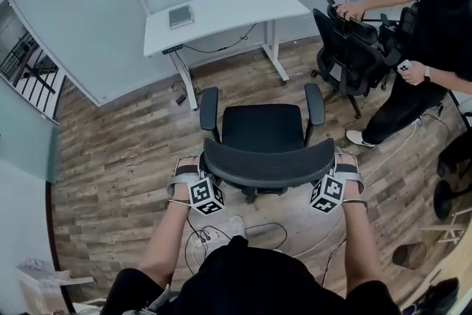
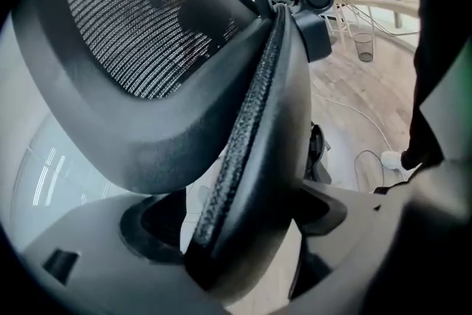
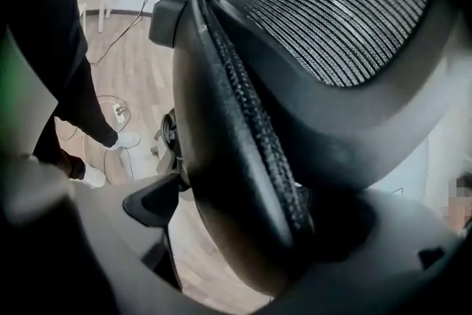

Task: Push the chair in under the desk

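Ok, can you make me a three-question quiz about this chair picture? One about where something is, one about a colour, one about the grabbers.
1. Where is the chair by the grippers? A: on the floor, away from the desk. B: under the desk. C: tipped over.
2. What colour is the desk's top? A: red. B: white. C: green.
3. How are the left gripper and right gripper? A: shut on nothing. B: holding a ball. C: open around the backrest's edge.
Answers: A, bare floor separates them; B, its top shows white; C, both gripper views show jaws apart beside the backrest.
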Demonstrator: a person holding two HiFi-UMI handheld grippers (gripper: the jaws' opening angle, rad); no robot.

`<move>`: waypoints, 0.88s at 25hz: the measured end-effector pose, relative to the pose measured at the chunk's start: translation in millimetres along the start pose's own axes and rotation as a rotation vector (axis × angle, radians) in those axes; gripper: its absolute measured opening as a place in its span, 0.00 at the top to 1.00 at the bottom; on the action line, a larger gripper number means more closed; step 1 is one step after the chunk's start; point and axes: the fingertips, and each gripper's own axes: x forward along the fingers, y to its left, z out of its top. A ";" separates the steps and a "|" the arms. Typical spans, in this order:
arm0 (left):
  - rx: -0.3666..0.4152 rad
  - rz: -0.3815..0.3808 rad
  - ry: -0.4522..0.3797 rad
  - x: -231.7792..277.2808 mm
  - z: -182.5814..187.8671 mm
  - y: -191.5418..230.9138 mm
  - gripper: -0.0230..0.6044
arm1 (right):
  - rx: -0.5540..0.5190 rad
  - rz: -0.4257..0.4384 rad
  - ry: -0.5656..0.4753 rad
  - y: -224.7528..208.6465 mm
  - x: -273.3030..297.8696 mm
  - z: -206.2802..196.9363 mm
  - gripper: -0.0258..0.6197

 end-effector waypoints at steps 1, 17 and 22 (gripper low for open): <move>0.005 -0.005 0.001 0.4 0.2 -0.3 0.26 | 0.005 -0.006 -0.005 -0.8 -0.3 0.3 0.13; 0.009 -0.001 0.010 24.4 -2.8 20.0 0.26 | 0.010 -0.019 -0.013 -23.5 26.8 7.0 0.13; 0.008 0.002 0.002 38.6 -6.0 33.6 0.26 | 0.021 -0.030 -0.009 -36.0 39.3 13.0 0.13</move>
